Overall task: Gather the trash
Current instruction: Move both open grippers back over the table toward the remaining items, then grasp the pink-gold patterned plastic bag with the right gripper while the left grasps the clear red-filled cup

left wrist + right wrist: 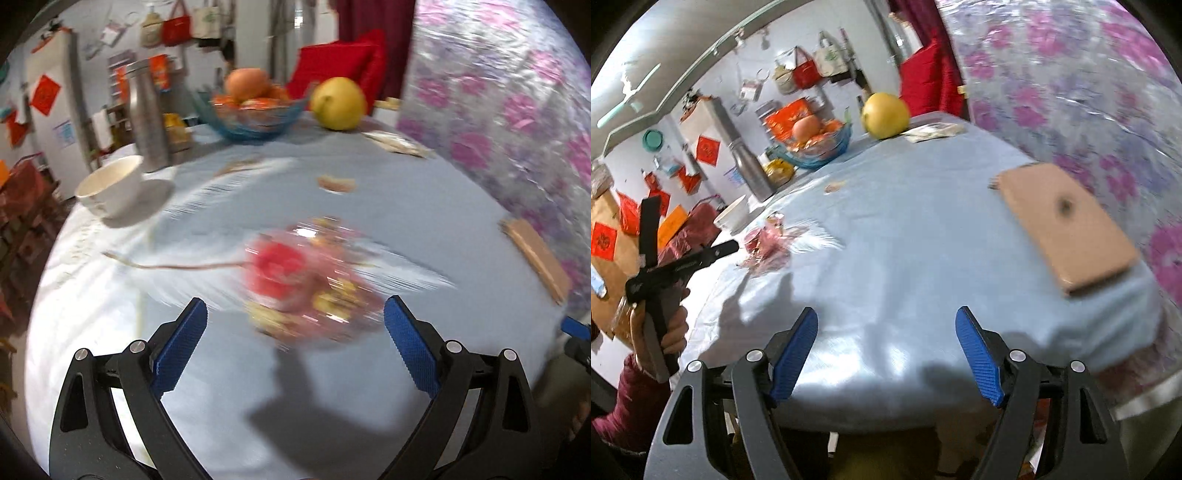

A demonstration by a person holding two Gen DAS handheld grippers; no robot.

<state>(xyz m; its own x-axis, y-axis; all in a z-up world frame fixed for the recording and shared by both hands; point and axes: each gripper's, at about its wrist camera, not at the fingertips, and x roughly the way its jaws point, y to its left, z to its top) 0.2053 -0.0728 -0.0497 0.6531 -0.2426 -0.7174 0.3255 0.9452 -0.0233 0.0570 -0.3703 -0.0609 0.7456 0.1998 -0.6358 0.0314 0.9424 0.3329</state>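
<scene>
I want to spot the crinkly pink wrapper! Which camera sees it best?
The left wrist view: the pink wrapper is big, just ahead of the open left gripper, though blurred. The right wrist view shows it small at the left.

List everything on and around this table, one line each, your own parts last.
Wrapper: one, red and clear, crumpled on the cloth ahead of the left jaws.
Scrap: one, tan, mid-table.
Cup: one, white, on saucer, left edge.
Flask: one, steel, behind the cup.
Fruit bowl: one, blue glass, far side.
Pomelo: one, yellow, beside the bowl.
Phone: one, gold, right edge.
Left gripper: jaws open.
Right gripper: jaws open.
</scene>
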